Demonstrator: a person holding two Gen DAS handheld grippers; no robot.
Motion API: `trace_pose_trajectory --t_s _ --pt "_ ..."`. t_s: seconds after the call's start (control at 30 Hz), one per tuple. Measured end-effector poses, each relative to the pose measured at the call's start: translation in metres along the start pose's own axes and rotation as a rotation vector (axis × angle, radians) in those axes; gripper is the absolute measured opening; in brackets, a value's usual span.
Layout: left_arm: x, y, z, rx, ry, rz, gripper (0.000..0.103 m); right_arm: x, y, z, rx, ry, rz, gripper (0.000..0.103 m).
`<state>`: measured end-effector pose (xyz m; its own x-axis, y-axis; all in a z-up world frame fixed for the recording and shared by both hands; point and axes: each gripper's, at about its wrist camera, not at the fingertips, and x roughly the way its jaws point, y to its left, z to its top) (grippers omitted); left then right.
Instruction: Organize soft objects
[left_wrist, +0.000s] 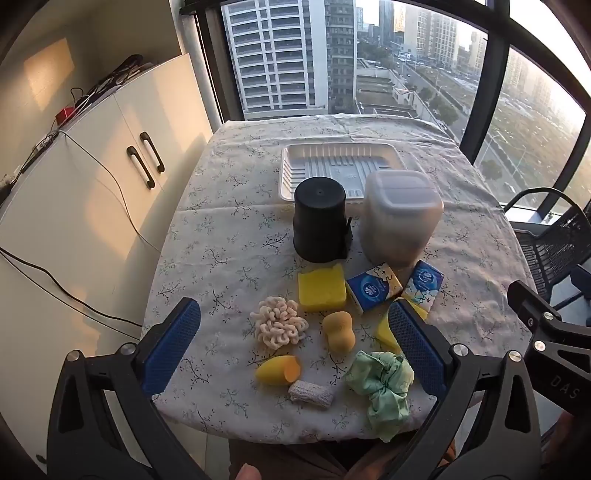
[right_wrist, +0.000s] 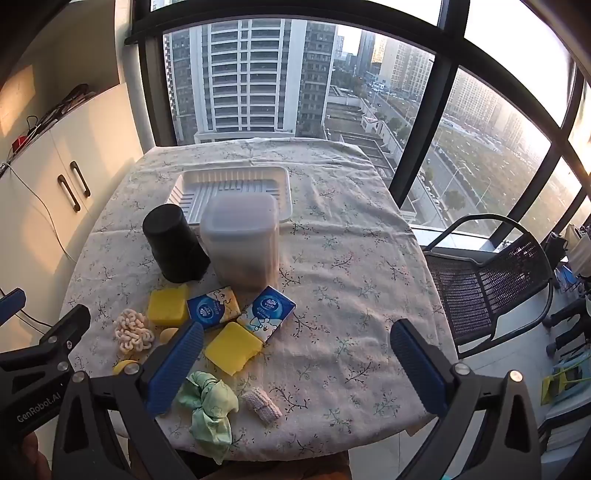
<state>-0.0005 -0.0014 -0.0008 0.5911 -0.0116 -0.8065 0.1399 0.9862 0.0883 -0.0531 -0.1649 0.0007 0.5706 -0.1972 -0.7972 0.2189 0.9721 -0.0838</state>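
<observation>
Soft things lie on the near half of the table: a yellow sponge (left_wrist: 322, 291), a second yellow sponge (right_wrist: 233, 348), two blue tissue packs (left_wrist: 373, 287) (left_wrist: 423, 283), a cream knitted scrubber (left_wrist: 277, 326), two orange makeup sponges (left_wrist: 338, 329) (left_wrist: 279, 370), a small woven roll (left_wrist: 312, 395) and a green scrunchie (left_wrist: 384, 382). An empty white tray (left_wrist: 341, 170) sits at the back. My left gripper (left_wrist: 293, 347) is open above the near items. My right gripper (right_wrist: 295, 363) is open above bare cloth right of them. Both are empty.
An upturned black cup (left_wrist: 320, 219) and a lidded translucent tub (left_wrist: 400, 218) stand between the soft things and the tray. A white cabinet (left_wrist: 110, 177) is left of the table, a black mesh chair (right_wrist: 491, 284) right. Windows lie behind.
</observation>
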Motion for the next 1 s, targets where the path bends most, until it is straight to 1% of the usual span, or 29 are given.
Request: trace_pose_trajectory --t_s 0.17,0.2,0.27,0.33,0.47,1.0 --pt "0.003 -0.017 -0.007 0.035 0.008 -0.032 0.103 0.000 0.000 0.000 -0.001 0.008 0.002 0.103" --pt "0.008 -0.009 -0.008 0.017 0.022 -0.060 0.103 0.000 0.000 0.000 -0.002 0.008 0.001 0.103" --pt "0.012 -0.007 -0.009 0.017 0.035 -0.072 0.103 0.000 0.000 0.000 -0.003 0.008 -0.001 0.103" --pt "0.014 -0.007 -0.005 0.013 0.044 -0.068 0.103 0.000 0.001 0.000 -0.002 0.010 0.000 0.103" --pt "0.010 -0.002 -0.006 0.002 0.035 -0.045 0.103 0.000 0.000 0.000 0.000 0.008 0.002 0.103" --pt "0.007 0.003 -0.002 -0.005 0.033 -0.047 0.103 -0.001 0.000 0.001 0.002 0.008 0.005 0.103"
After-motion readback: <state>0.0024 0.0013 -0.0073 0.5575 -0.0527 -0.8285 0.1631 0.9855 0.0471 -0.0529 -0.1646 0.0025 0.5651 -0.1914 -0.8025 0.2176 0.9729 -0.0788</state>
